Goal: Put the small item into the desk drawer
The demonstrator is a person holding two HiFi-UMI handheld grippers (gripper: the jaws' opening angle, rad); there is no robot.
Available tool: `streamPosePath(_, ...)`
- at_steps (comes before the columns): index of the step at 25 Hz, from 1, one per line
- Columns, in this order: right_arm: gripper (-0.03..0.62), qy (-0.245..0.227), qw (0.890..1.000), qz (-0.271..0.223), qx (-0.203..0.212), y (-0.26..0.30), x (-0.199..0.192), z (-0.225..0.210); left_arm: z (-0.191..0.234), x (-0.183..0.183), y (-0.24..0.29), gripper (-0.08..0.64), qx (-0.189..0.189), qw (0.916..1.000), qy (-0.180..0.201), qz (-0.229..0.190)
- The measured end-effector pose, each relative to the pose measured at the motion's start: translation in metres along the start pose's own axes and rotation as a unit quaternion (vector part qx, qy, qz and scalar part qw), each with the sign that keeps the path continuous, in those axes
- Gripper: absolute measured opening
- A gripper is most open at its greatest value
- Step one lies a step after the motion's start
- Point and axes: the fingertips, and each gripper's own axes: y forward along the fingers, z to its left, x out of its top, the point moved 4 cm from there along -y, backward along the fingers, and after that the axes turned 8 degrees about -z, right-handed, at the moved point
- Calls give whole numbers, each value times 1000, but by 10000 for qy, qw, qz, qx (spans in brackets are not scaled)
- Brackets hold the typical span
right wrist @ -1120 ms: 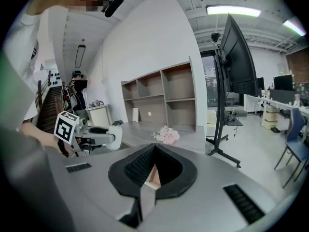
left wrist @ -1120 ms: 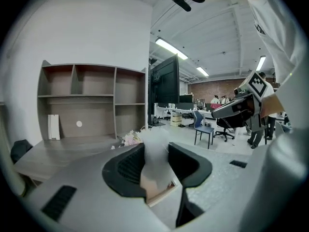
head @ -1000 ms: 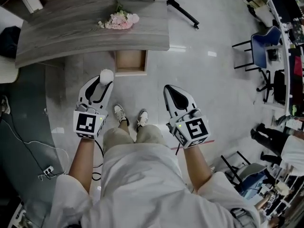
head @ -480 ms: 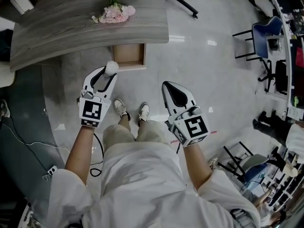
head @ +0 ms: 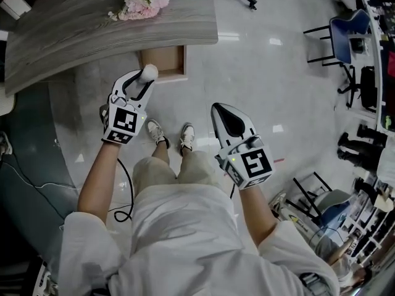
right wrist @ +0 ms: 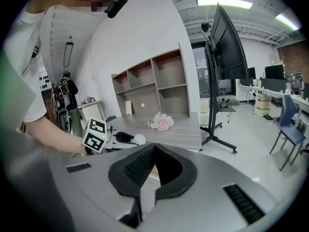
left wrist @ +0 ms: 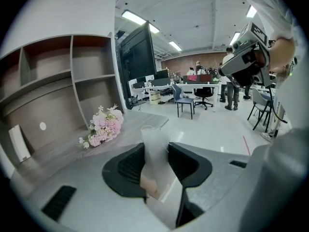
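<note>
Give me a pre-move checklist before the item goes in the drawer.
1. Grip: small item clamped in left hand-held gripper: ok.
2. Access: drawer open: ok.
3. Space: visible part of drawer bare, rest hidden under desk: cannot tell.
4. Alignment: small item near drawer's front-left corner in head view, height unclear: cannot tell.
5. Other hand: right hand-held gripper shut, empty, away from drawer: ok.

Glossy pale floor (head: 265,85), grey wood-grain counter (head: 92,36) with pink flowers (head: 139,6), open shelving (right wrist: 159,83) behind, blue chair (head: 345,32), ceiling strip lights (right wrist: 224,2).
</note>
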Motion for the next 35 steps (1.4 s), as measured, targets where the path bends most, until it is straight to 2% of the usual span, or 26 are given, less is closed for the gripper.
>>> streamPosePath(12,-2,227,9994,231,-101,0,-38,-10,-8,-62,61,158,-395,9960,195,783)
streamPosePath(20,-2,394,9983,403,-112,-1,-64,-16,-12,-96,104,158,-676,9870,620,1321)
streamPosePath(27,-2,555,9967,566,-162,-1,-93,-24,-16,-132,147,158,-928,9717,1130,1855)
streamPosePath(30,-2,595,9962,625,-145,-1,-99,-27,-18,-143,159,158,-1087,9621,1320,2125)
streamPosePath(35,-2,731,9948,682,-180,2,-111,-37,-17,-162,177,158,-1269,9484,1466,2510)
